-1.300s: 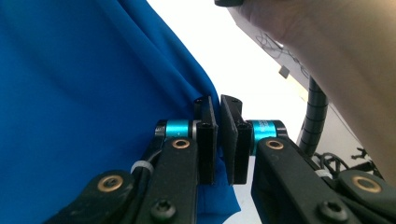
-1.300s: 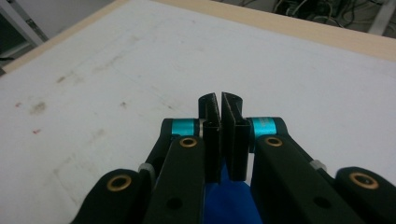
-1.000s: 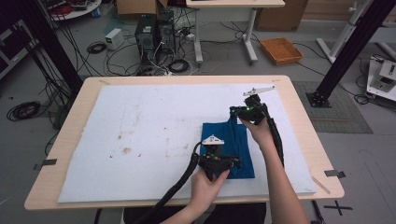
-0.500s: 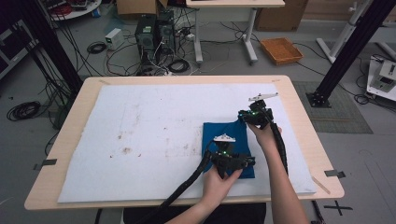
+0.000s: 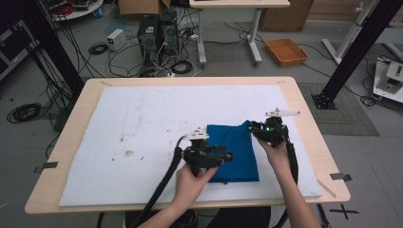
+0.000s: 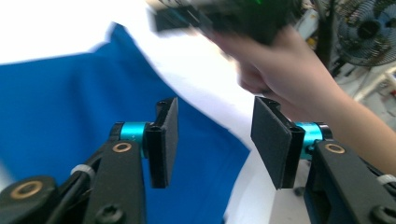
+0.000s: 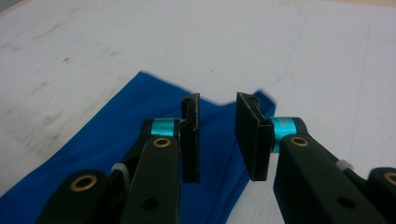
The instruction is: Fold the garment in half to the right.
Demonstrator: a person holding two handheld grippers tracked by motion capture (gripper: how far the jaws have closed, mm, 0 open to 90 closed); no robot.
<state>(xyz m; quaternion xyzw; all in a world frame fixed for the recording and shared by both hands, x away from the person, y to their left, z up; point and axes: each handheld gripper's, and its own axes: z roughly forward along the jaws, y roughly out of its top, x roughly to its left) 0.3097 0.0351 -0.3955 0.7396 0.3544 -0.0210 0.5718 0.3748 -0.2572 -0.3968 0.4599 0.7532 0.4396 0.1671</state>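
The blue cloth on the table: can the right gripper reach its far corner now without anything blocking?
Probably yes. The right gripper hangs just over the blue cloth near that corner; its jaws, which have just been opening, stand apart with nothing between them. The left gripper is off to the side.

Left gripper (image 6: 212,140) rises from the bottom of the frame, its two black pads (image 6: 167,140) parted with nothing between them, the jaws having just been opening; turquoise collars sit behind each pad. Blue cloth (image 6: 60,112) covers the left and centre of the frame on the white table cover (image 6: 196,60), one corner pointing to the upper left and its edge running down to the lower centre. At upper right, blurred, the person's other hand (image 6: 285,70) holds the right gripper (image 6: 224,14) above the cloth's edge.
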